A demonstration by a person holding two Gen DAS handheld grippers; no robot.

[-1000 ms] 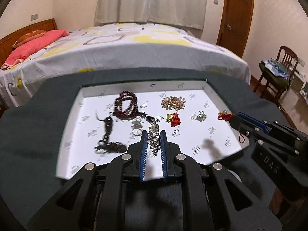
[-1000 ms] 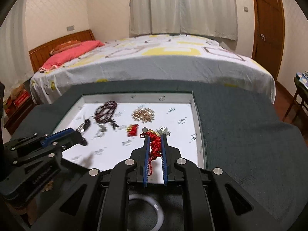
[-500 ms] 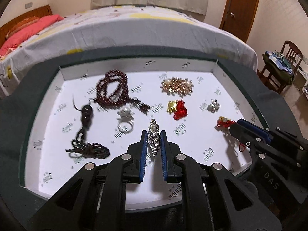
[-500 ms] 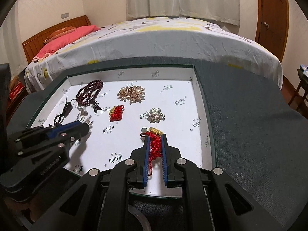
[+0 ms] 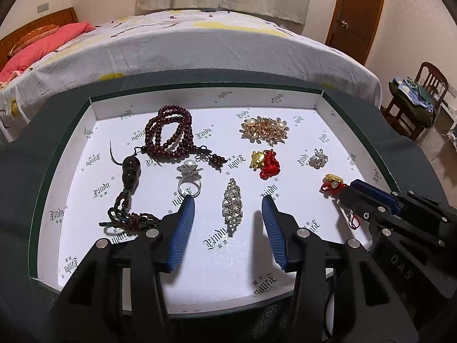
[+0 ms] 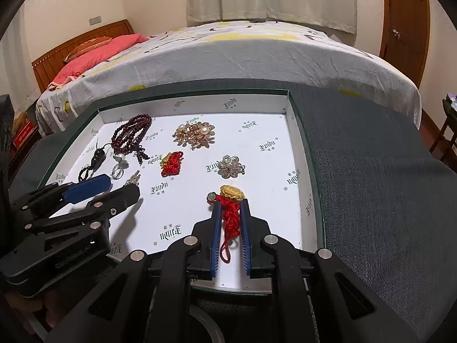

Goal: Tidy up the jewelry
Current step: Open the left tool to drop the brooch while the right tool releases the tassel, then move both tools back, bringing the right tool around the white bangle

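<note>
Release: left gripper [image 5: 228, 214] jaws have just been opening and stand moderately wide, the rhinestone brooch [image 5: 232, 205] lying free between them, lower centre of the white tray [image 5: 205, 101]. Judged placed. Right gripper [image 6: 230, 217] jaws narrow, clamping the red cord charm [image 6: 230, 200], lower centre, low over the tray floor; not released.

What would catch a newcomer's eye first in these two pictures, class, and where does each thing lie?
First, the white printed tray on the dark green cloth, dotted with jewelry. At its middle front lies a long silver rhinestone brooch, free between the spread blue fingers of the left gripper, which has just been opening. Towards the front right, the right gripper is shut on a red knotted cord with a gold charm.
</note>
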